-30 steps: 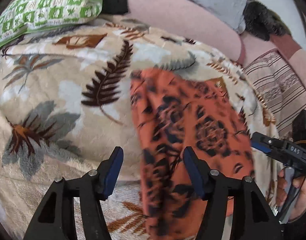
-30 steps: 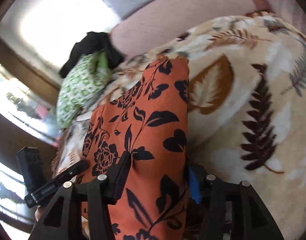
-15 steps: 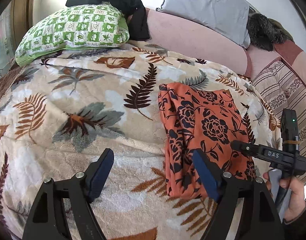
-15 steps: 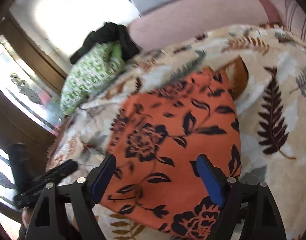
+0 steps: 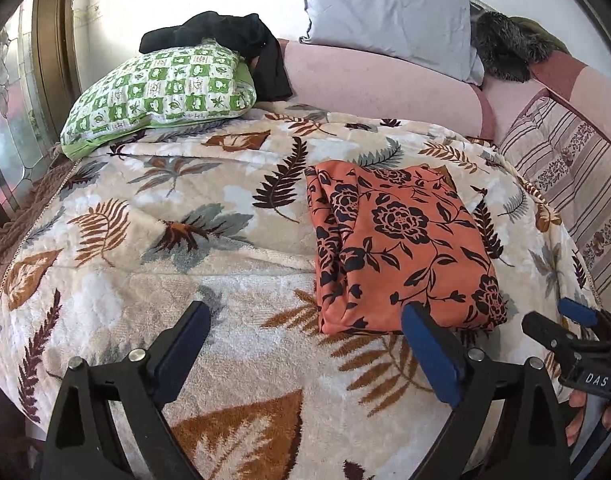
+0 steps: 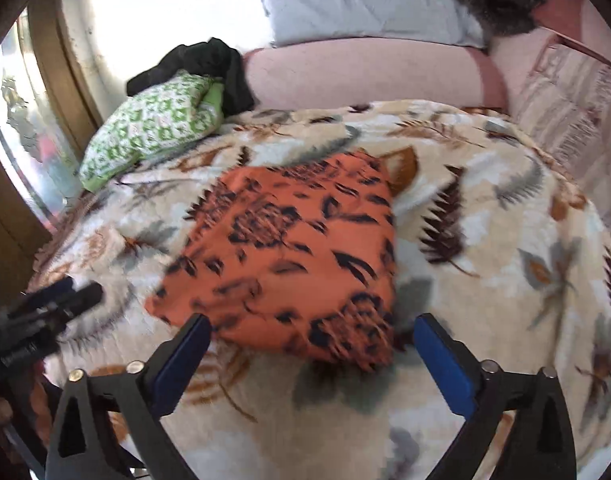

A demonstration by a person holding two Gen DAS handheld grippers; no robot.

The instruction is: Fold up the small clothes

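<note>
An orange garment with a black flower print (image 5: 401, 252) lies folded into a rough rectangle on the leaf-patterned blanket (image 5: 185, 240). It also shows in the right wrist view (image 6: 289, 264), blurred. My left gripper (image 5: 305, 332) is open and empty, above the blanket, just short of the garment's near edge. My right gripper (image 6: 311, 344) is open and empty, just short of the garment's near edge. The right gripper shows at the right edge of the left wrist view (image 5: 577, 336). The left gripper shows at the left edge of the right wrist view (image 6: 53, 304).
A green-and-white checked pillow (image 5: 161, 92) with black clothing (image 5: 225, 36) on it lies at the back left. A pink bolster (image 5: 377, 84) and a grey pillow (image 5: 389, 16) lie at the back. A striped cushion (image 5: 573, 176) is to the right.
Both grippers have pulled back from the orange garment and opened wide. The garment, held and moving a second ago, now lies folded on the blanket.
</note>
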